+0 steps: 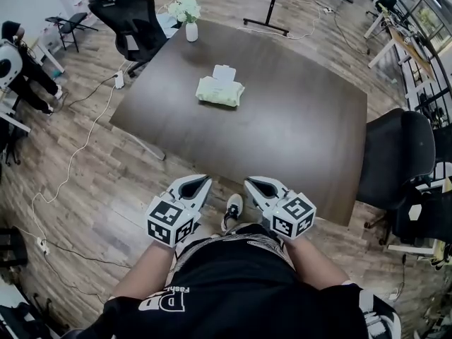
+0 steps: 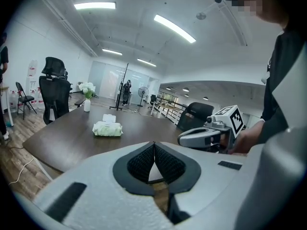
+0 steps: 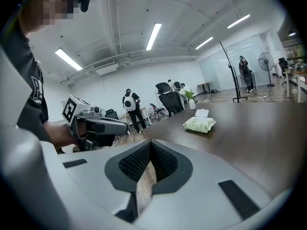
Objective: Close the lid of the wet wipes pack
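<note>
1. Toward the far side of the dark table (image 1: 296, 140) lies the pack (image 1: 219, 92), pale green. No print on it can be read in any view.
2. Its white lid (image 1: 224, 72) stands open, folded back on the side away from the person.
3. The left gripper (image 1: 204, 180) is held close to the person's body, short of the table's near edge and well apart from the pack. Its jaws are pressed together with nothing between them.
4. The right gripper (image 1: 248, 182) is held near the left one, equally far from the pack. Its jaws are likewise together and empty.
5. The cube on each gripper bears black-and-white square markers, with no text.
6. The person's black shirt (image 1: 233, 288) carries white lettering, seen upside down and not reliably legible.
7. A white vase (image 1: 191, 31) with pale flowers stands at the table's far left corner.
8. A black chair (image 1: 134, 20) stands beyond that corner.
</note>
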